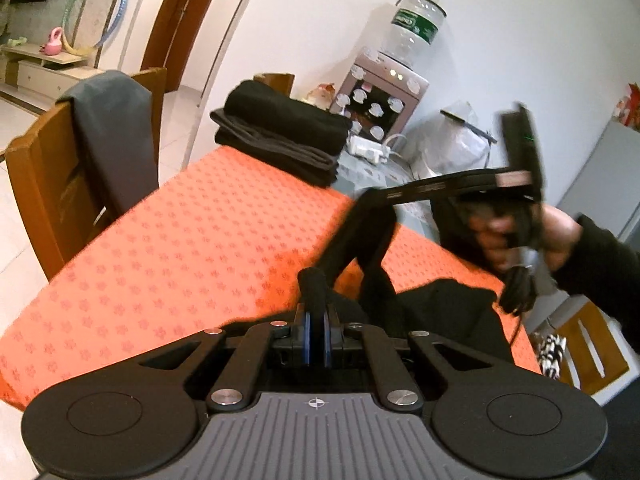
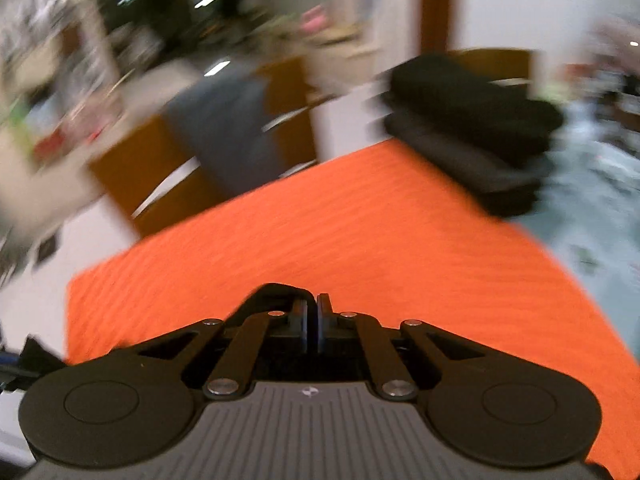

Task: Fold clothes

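Left tool (image 1: 317, 320): closed, pinching a fold of the black garment (image 1: 444, 312) lying on the near edge of the orange-covered desk (image 1: 192, 240). Right tool (image 2: 313, 320): jaws together; black cloth beside them, grip unclear. Folded dark clothes (image 1: 280, 136) stacked at the far end.

Wooden chair (image 1: 44, 184), water dispenser (image 1: 384, 92)

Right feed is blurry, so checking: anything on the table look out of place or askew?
Nothing damaged or spilled. The folded stack sits at the far edge of the orange cloth, partly overhanging it. The black garment lies bunched at the near edge, with the left gripper shut on a fold of it.
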Available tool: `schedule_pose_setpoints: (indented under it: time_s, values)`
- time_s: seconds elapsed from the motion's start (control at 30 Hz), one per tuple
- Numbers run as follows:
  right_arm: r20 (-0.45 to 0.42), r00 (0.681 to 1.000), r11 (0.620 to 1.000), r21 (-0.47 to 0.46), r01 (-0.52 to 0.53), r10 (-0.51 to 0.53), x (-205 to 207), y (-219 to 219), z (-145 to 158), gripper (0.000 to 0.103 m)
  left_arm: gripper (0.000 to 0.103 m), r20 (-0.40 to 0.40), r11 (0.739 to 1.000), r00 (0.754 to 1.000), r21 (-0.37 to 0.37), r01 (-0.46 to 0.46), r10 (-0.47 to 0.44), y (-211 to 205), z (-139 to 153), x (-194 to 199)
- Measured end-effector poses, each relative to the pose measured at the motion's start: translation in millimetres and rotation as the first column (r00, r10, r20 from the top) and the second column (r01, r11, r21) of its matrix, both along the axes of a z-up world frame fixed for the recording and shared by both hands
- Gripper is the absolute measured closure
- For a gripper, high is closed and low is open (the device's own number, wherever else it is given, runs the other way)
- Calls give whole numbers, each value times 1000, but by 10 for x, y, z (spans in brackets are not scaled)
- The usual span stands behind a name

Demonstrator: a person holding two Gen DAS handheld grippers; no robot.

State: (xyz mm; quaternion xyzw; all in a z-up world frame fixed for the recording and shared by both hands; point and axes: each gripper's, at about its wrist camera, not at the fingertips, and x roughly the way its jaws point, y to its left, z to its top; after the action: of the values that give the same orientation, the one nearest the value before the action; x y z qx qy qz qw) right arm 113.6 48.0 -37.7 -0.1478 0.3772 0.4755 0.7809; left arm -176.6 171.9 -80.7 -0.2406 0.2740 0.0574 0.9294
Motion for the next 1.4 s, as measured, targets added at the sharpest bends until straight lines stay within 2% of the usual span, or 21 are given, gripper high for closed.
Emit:
schedule_pose_setpoints:
  time_s: [0.07, 0.17, 0.27, 0.4, 0.57, 0.67, 0.73, 0.83, 0.93, 1.03, 1.17, 1.27, 1.4]
  values:
    - [24, 991, 991, 43, 127, -128, 164, -296, 140, 98, 94, 8, 1000, 1000, 11, -15, 15, 57, 50, 43]
    - [51, 951, 948, 106, 299, -306, 325, -806, 318, 98, 94, 22, 999, 999, 18, -47, 46, 157, 121, 106]
    - [62, 886, 881, 156, 446, -459, 401, -1325, 428, 98, 94, 32, 996, 996, 20, -83, 83, 287, 179, 207]
    - [23, 770, 756, 210, 620, -638, 386, -2064, 497, 98, 94, 37, 988, 987, 7, -156, 156, 502, 234, 365]
    - [-48, 631, 603, 243, 760, -775, 277, -2781, 402, 98, 94, 45, 969, 968, -20, -247, 248, 726, 263, 544]
    - [-66, 577, 546, 249, 800, -814, 264, -3002, 348, 98, 94, 49, 961, 960, -33, -274, 275, 828, 268, 659]
    - [-69, 558, 524, 263, 810, -827, 283, -3046, 359, 98, 94, 52, 958, 957, -34, -285, 287, 882, 264, 722]
    - [-59, 553, 515, 297, 805, -831, 381, -2941, 461, 98, 94, 48, 951, 950, -38, -307, 308, 960, 240, 798]
    - [-48, 574, 528, 333, 781, -817, 592, -2749, 642, 98, 94, 41, 941, 940, -28, -337, 338, 1026, 213, 851]
    - [-20, 609, 563, 356, 746, -793, 949, -2432, 808, 98, 94, 36, 933, 933, 9, -360, 359, 1081, 185, 874]
    - [54, 640, 618, 334, 711, -766, 1592, -1897, 954, 98, 95, 14, 917, 917, 16, -398, 398, 1203, 100, 889]
    - [66, 657, 642, 305, 704, -751, 2120, -1487, 958, 98, 95, -5, 902, 902, 12, -432, 433, 1292, 26, 914]
    - [102, 685, 688, 229, 689, -721, 2749, -857, 797, 98, 95, -24, 881, 881, 15, -472, 472, 1334, -55, 948]
